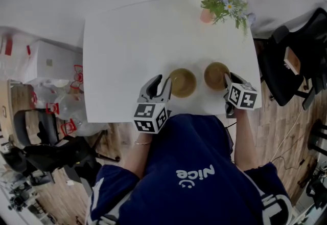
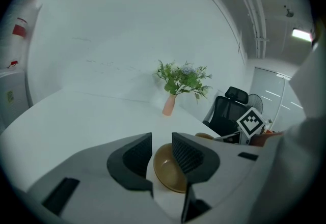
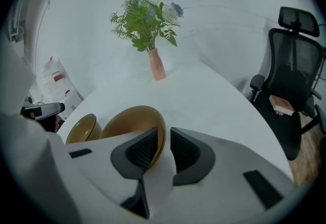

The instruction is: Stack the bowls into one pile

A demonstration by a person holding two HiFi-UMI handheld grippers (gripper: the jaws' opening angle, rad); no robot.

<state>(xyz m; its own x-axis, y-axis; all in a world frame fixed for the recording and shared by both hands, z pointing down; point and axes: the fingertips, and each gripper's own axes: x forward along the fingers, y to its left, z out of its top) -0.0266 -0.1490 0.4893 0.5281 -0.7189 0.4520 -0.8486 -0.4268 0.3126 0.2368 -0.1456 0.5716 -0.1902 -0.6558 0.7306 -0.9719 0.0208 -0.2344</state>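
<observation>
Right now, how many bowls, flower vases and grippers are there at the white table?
Brown bowls: 2
Vase of flowers: 1
Grippers: 2, the left gripper and the right gripper
Total: 5

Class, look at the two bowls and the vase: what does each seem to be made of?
Left bowl and right bowl: golden-brown, smooth with a soft sheen, so plastic or lacquered wood; unclear which. Vase: pale pink, matte, likely ceramic.

Navy shirt [image 1: 204,142] with white print
</observation>
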